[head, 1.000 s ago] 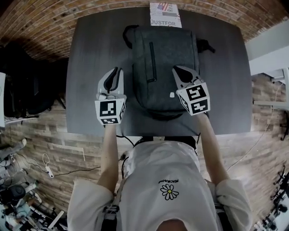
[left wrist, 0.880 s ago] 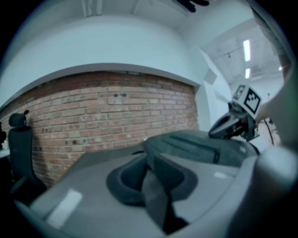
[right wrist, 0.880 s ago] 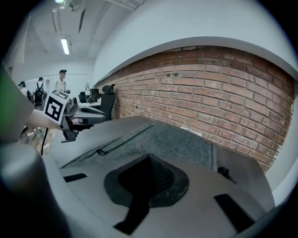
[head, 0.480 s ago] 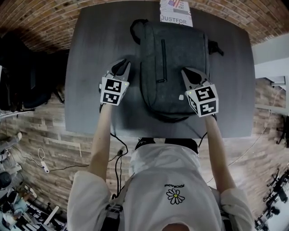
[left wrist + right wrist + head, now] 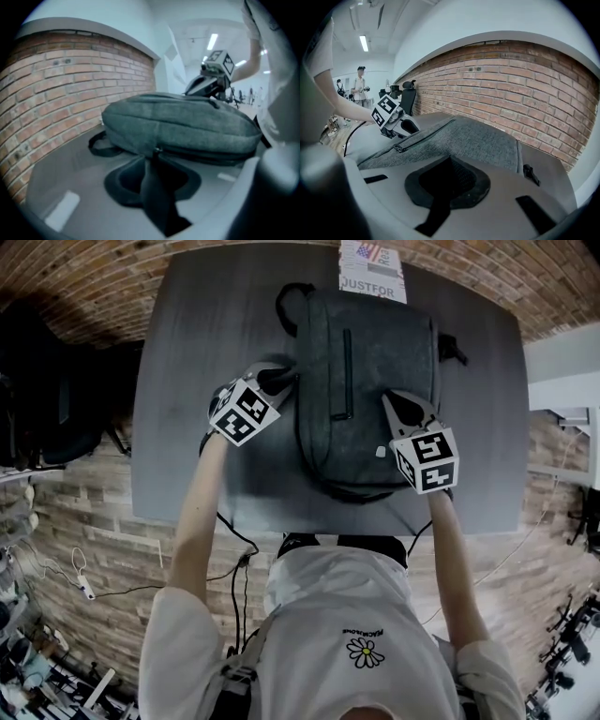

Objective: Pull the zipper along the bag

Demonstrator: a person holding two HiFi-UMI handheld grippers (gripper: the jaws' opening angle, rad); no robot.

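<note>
The dark table (image 5: 187,381) carries a grey backpack (image 5: 375,362), lying flat in the middle by the far edge. The left gripper (image 5: 281,381) points into the bag's left side. Its fingers stand slightly apart, having just been opening, with the tips at the side zipper (image 5: 197,153) and nothing clearly between them. The right gripper (image 5: 401,404) rests on the bag's near right part, fingers pressed together and empty.

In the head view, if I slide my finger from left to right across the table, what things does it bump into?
left gripper → pocket zipper on the bag → right gripper → black side strap
</note>
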